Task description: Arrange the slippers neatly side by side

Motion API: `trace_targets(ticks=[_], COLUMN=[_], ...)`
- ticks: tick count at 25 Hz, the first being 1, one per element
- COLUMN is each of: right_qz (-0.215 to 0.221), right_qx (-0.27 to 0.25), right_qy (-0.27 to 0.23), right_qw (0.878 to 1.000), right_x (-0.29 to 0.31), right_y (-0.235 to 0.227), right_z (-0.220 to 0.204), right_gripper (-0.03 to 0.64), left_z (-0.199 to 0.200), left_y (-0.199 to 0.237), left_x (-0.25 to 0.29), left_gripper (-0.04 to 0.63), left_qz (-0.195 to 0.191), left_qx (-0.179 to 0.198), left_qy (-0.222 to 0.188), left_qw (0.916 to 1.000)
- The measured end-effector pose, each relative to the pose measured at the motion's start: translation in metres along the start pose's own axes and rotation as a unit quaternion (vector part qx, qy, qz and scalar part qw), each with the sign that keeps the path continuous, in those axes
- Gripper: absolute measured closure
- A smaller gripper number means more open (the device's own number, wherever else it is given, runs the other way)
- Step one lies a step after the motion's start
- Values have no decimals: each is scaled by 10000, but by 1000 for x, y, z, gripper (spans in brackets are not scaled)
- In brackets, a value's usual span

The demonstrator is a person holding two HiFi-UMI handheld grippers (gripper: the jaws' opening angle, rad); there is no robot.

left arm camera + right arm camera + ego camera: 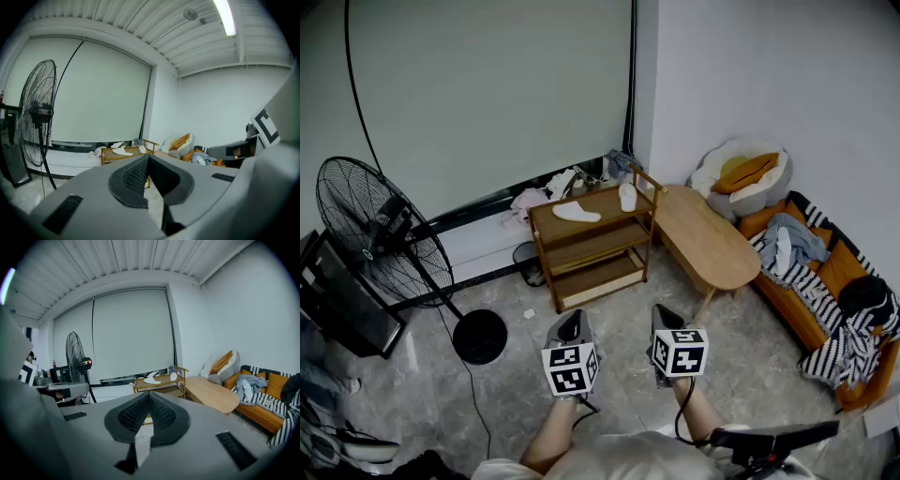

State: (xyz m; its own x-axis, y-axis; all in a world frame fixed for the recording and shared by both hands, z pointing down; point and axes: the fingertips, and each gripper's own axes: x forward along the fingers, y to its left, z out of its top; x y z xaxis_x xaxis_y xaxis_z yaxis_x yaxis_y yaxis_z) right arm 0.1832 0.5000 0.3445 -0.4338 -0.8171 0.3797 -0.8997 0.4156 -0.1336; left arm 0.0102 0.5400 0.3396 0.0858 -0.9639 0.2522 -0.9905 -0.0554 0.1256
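Grippers point(572, 327) point(666, 318); slippers point(577, 213) point(627, 197) atop shelf point(602, 203)

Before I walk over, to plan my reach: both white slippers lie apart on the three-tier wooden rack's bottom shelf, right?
No. The head view shows the left white slipper and the right white slipper lying apart on the top shelf of the three-tier wooden rack, not the bottom.

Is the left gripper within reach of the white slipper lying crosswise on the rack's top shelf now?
Probably not yet: the left gripper sits well short of the slipper, only floor between them.
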Motion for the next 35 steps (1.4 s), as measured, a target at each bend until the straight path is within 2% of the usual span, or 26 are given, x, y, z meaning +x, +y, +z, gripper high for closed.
trace_targets(ticks=[9,24,35], right_qz=[-29,-224,-463], right_qx=[10,404,510], right_qy=[68,193,443], right_qw=[10000,9987,9966], right_x=[0,11,13], right_y=[3,20,4], right_z=[-8,-24,-47], right_gripper=[583,583,583], left_z=[-7,-13,-34], left_y=[4,23,21], left_x=[0,7,20], left_gripper=[580,580,580], left_qz=[-22,-263,-373], left_qx=[-110,-69,-179], left_qy=[36,117,307], left_qw=[9999,9996,9987])
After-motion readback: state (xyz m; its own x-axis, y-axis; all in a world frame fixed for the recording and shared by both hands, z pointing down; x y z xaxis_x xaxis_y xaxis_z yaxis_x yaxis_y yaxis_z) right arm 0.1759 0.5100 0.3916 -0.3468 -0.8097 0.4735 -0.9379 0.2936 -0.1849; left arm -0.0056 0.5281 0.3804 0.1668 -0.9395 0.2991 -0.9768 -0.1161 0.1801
